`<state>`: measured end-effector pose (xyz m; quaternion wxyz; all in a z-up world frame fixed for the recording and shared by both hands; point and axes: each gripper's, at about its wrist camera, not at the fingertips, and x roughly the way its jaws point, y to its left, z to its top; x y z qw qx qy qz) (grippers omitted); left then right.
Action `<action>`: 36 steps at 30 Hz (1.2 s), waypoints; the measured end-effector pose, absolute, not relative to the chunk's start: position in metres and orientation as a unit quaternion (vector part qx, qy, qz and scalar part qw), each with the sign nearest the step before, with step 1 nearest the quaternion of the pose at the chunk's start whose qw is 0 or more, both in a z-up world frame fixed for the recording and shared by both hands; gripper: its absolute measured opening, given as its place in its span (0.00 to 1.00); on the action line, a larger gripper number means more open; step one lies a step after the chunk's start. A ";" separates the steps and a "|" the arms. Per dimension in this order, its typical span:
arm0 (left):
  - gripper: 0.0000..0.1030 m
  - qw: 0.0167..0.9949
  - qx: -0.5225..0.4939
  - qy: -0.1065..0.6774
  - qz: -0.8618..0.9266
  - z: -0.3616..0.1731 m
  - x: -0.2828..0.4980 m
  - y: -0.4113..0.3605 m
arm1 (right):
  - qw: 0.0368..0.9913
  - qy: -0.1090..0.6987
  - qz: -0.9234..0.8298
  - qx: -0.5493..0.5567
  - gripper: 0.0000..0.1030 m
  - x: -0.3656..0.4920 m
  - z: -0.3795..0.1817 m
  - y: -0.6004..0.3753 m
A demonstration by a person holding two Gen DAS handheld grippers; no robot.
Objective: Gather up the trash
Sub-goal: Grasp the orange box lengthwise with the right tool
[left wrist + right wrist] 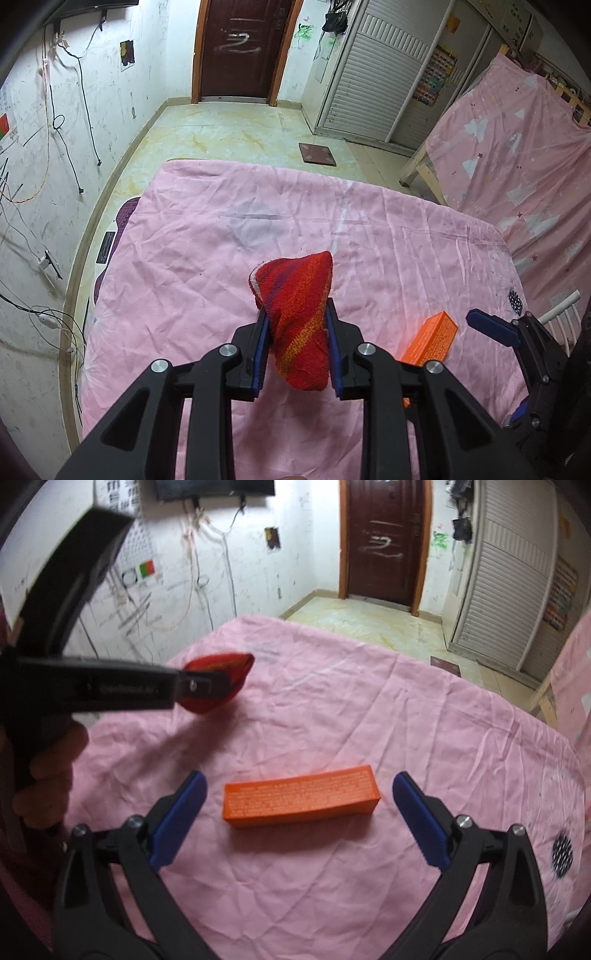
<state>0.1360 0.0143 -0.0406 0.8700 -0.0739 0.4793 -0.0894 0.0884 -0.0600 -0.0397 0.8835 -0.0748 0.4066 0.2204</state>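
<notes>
- Left wrist view: the left claw (295, 354) is pinching a red woven cloth (297, 314), blue pads squeezed against both sides of it, and the cloth is lifted clear of the pink sheet (207, 266). So that bit of trash looks picked up, though I can't see any bin or bag anywhere, so no idea where it's meant to go.
- Same view, off to the right: the orange box (432, 339) lies flat on the sheet, and one blue finger of the right claw (491, 326) pokes in just beside it. Only part of that claw shows here, so this view alone doesn't tell me its state.
- Right wrist view: the right claw (299, 812) is spread wide, the orange box (301, 799) sitting lengthwise between the two blue fingers (177, 816) with a gap on each side. Nothing touching it yet, box is flat on the sheet.
- Also here: the left claw (207, 681) comes in from the left with the red cloth (221, 679) clamped in it, a hand (48, 771) on the grip below.
- My read on progress: one item in hand, one lined up but not grabbed. Left to do is closing on the box, then dropping both off somewhere out of frame.
</notes>
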 end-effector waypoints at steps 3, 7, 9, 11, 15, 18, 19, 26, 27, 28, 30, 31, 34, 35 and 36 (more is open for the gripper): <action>0.19 0.870 -0.074 0.479 -0.089 -0.041 0.135 0.015 | 0.878 0.413 0.229 -0.081 0.94 0.090 -0.044 -0.055; 0.19 0.868 -0.077 0.483 -0.086 -0.043 0.138 0.015 | 0.874 0.417 0.233 -0.088 0.94 0.094 -0.049 -0.050; 0.19 0.868 -0.077 0.484 -0.085 -0.043 0.139 0.014 | 0.874 0.418 0.231 -0.090 0.94 0.096 -0.049 -0.050; 0.19 0.867 -0.077 0.484 -0.084 -0.043 0.139 0.014 | 0.873 0.423 0.227 -0.082 0.94 0.099 -0.049 -0.053; 0.19 0.868 -0.076 0.484 -0.083 -0.041 0.138 0.010 | 0.873 0.430 0.216 -0.074 0.94 0.106 -0.051 -0.058; 0.19 0.868 -0.076 0.484 -0.083 -0.040 0.137 0.008 | 0.875 0.429 0.214 -0.069 0.94 0.107 -0.053 -0.060; 0.19 0.868 -0.076 0.484 -0.083 -0.039 0.137 0.009 | 0.875 0.428 0.215 -0.064 0.94 0.108 -0.053 -0.061; 0.19 0.870 -0.072 0.482 -0.082 -0.035 0.133 0.004 | 0.880 0.428 0.203 -0.031 0.88 0.112 -0.051 -0.075; 0.19 0.870 -0.072 0.482 -0.082 -0.035 0.133 0.004 | 0.881 0.428 0.201 -0.031 0.87 0.111 -0.051 -0.076; 0.19 0.870 -0.071 0.482 -0.081 -0.034 0.132 0.003 | 0.881 0.427 0.200 -0.031 0.87 0.110 -0.051 -0.076; 0.19 0.870 -0.071 0.482 -0.082 -0.033 0.131 0.002 | 0.883 0.425 0.196 -0.030 0.87 0.109 -0.050 -0.077; 0.19 0.870 -0.069 0.481 -0.082 -0.032 0.130 0.000 | 0.884 0.422 0.196 -0.028 0.87 0.108 -0.048 -0.079; 0.19 0.872 -0.065 0.478 -0.083 -0.028 0.127 -0.004 | 0.889 0.414 0.196 -0.021 0.87 0.104 -0.043 -0.085; 0.19 0.873 -0.063 0.476 -0.083 -0.025 0.126 -0.006 | 0.891 0.411 0.194 -0.019 0.87 0.103 -0.040 -0.088; 0.19 0.874 -0.062 0.475 -0.083 -0.024 0.125 -0.007 | 0.892 0.408 0.193 -0.017 0.87 0.101 -0.038 -0.090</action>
